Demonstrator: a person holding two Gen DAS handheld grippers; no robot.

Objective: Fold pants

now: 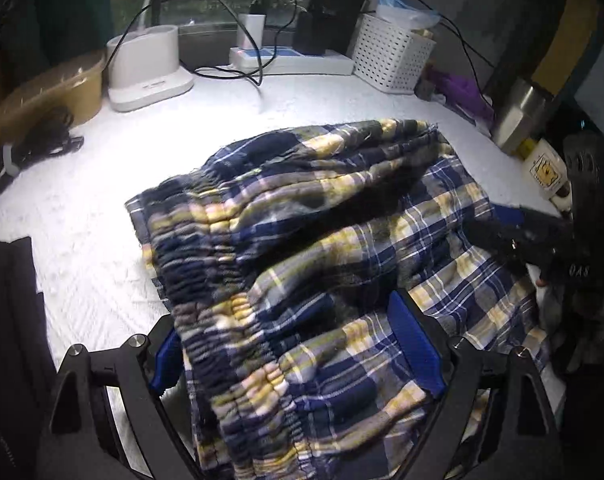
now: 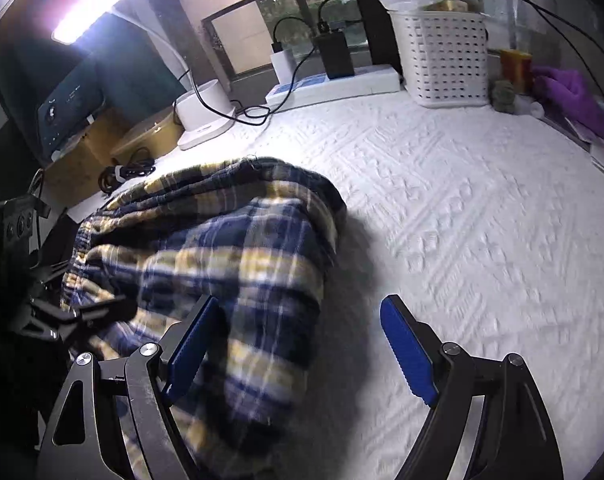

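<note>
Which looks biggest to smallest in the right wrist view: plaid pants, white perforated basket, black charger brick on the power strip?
1. plaid pants, though nearness to the camera inflates them
2. white perforated basket
3. black charger brick

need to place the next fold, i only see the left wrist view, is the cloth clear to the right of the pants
Observer: Yes. The right wrist view shows bare white cloth right of the pants.
Operator: is the right tool gripping anything
Observer: No. The right tool is open; its left finger is over the plaid, its right finger over bare cloth.
Operator: where's the light coming from
Observer: A lit lamp head hangs above the far left, out of your frame.
</note>
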